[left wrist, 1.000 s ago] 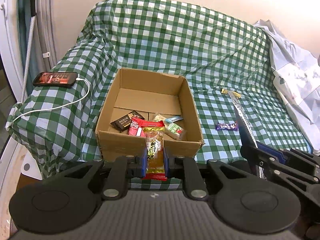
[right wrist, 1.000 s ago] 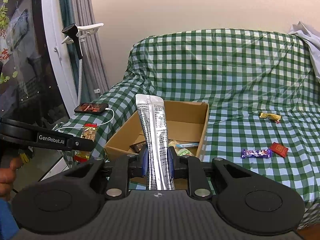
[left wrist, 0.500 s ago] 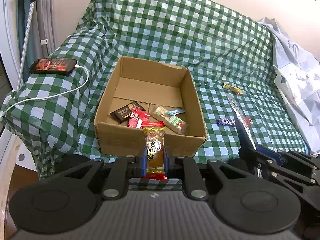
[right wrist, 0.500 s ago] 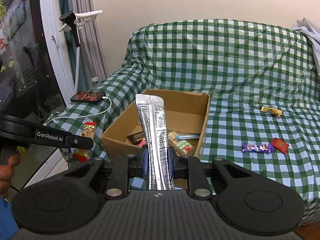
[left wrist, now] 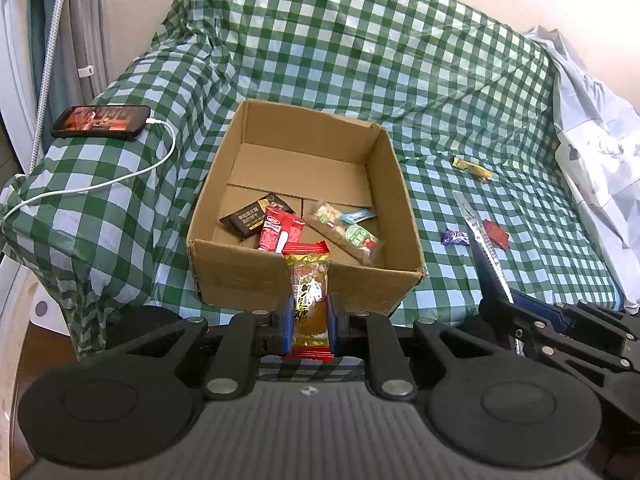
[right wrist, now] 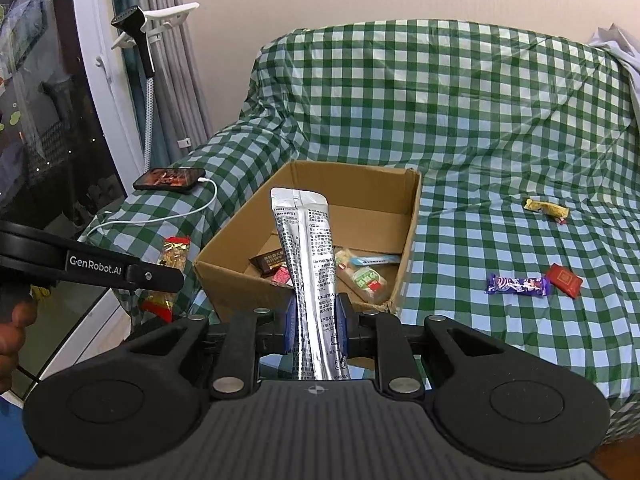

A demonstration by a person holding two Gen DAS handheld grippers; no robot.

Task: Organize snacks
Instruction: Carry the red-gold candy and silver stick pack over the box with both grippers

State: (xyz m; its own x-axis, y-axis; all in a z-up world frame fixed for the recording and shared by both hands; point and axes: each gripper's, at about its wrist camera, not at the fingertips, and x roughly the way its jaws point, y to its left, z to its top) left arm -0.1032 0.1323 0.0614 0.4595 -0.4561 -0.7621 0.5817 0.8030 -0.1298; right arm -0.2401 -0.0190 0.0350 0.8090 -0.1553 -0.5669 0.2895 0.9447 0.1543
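Green-and-white checked cloth [left wrist: 360, 80] covers a sofa that serves as the work surface, with a beige wall behind, grey curtains and a garment steamer [right wrist: 140, 36] at the left, and a pale sheet [left wrist: 592, 152] bunched at the sofa's right end. On the left armrest lies a phone [left wrist: 102, 121] with a white cable [left wrist: 120, 178] plugged in. Open cardboard box [left wrist: 304, 276] sits on the seat with four or so snacks already inside: dark packet [left wrist: 253, 220], red packet [left wrist: 278, 234], clear nut bar [left wrist: 346, 236], small blue one [left wrist: 360, 216]. Compared with a second ago both wrist views show the box larger and lower in frame, so both tongs have moved in toward its near edge; no snack has been released yet. Left tongs [left wrist: 308, 320] are narrow, clamped on an amber peanut candy pack [left wrist: 309, 284] with red ends, hovering just short of the front wall. Right tongs [right wrist: 316, 324] are likewise narrow, gripping a long silver sachet [right wrist: 310, 264] held upright, near the box's front corner. Judged: the drop-in step is close, and both items need to clear the rim first. Loose on the seat right of the box, well apart from it: purple bar [right wrist: 517, 285], red square packet [right wrist: 564, 279], yellow wrapper [right wrist: 546, 209]. Those are not yet collected, so the task is roughly half done.
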